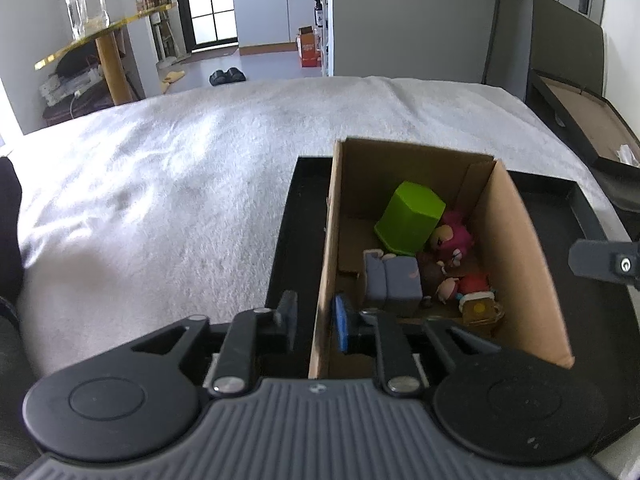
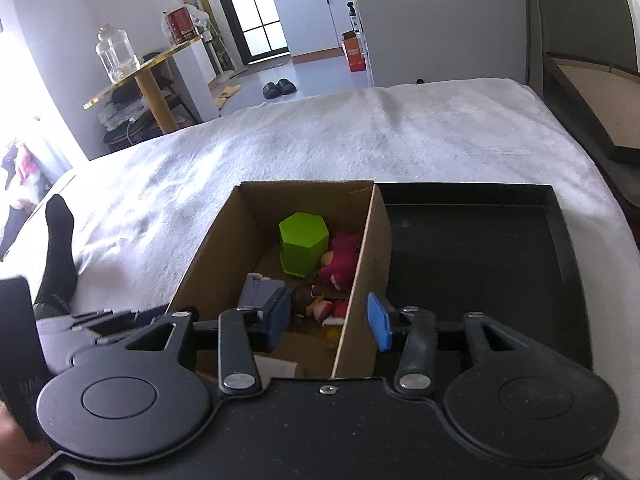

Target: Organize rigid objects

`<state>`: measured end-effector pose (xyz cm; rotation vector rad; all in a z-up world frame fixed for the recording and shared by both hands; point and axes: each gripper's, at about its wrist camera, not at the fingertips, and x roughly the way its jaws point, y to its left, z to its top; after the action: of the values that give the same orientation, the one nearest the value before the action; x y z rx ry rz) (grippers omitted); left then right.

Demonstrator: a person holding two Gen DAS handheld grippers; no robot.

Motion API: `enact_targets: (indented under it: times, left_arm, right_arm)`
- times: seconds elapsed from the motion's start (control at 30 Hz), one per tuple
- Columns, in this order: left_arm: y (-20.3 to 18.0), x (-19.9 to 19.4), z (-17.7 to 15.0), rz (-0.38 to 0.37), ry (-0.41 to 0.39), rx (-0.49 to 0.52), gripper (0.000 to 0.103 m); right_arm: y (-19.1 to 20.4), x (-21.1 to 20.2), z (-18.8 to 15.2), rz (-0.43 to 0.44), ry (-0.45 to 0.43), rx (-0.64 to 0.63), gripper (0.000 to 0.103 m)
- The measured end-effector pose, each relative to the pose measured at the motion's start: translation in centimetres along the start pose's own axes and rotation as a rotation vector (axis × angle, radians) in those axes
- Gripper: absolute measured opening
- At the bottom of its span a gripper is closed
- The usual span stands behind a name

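The left gripper (image 1: 316, 322) straddles the left wall of the cardboard box (image 1: 516, 240), one finger outside and one inside, closed onto that wall. The right gripper (image 2: 328, 322) straddles the box's right wall (image 2: 370, 256) with a clear gap on each side, its fingers spread and not touching the card. The box stands in a black tray (image 2: 480, 248) on a bed covered by a white blanket (image 2: 320, 140). Inside the box lie a green hexagonal container (image 2: 302, 246), a pink doll figure (image 2: 340, 260), a grey-purple block (image 1: 394, 280), a red-capped figure (image 1: 468, 284) and a small amber mug (image 1: 480, 310), crowded together toward the near right corner.
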<state>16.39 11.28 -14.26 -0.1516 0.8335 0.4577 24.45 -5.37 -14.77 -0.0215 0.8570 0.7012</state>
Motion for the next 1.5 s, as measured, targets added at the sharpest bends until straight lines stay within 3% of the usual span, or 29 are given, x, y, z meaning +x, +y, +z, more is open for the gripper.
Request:
enact_targets:
  times: [0.13, 0.3, 0.53, 0.73, 1.5]
  left_arm:
    - [-0.1, -1.4, 0.6, -0.01, -0.004, 0.032, 0.045]
    - [0.6, -3.0, 1.6, -0.044, 0.017, -0.029, 0.051]
    - [-0.3, -5.7, 2.3, -0.029, -0.019, 0.025, 0.065]
    - [-1.7, -7.7, 2.5, -0.027, -0.057, 0.091, 0.072]
    - [-3.6, -12.7, 2.3, -0.021, -0.104, 0.169, 0.078]
  right_arm:
    - [-0.4, -1.0, 0.1, 0.011, -0.004, 0.016, 0.052]
    - [-0.7, -1.8, 0.2, 0.029, -0.004, 0.042, 0.058]
    - [-1.1, -3.6, 0.4, 0.051, -0.03, 0.059, 0.076]
    - [-2.0, -5.0, 0.5, 0.056, -0.048, 0.083, 0.08]
    - [-2.9, -9.0, -0.1, 0.069, -0.093, 0.088, 0.09]
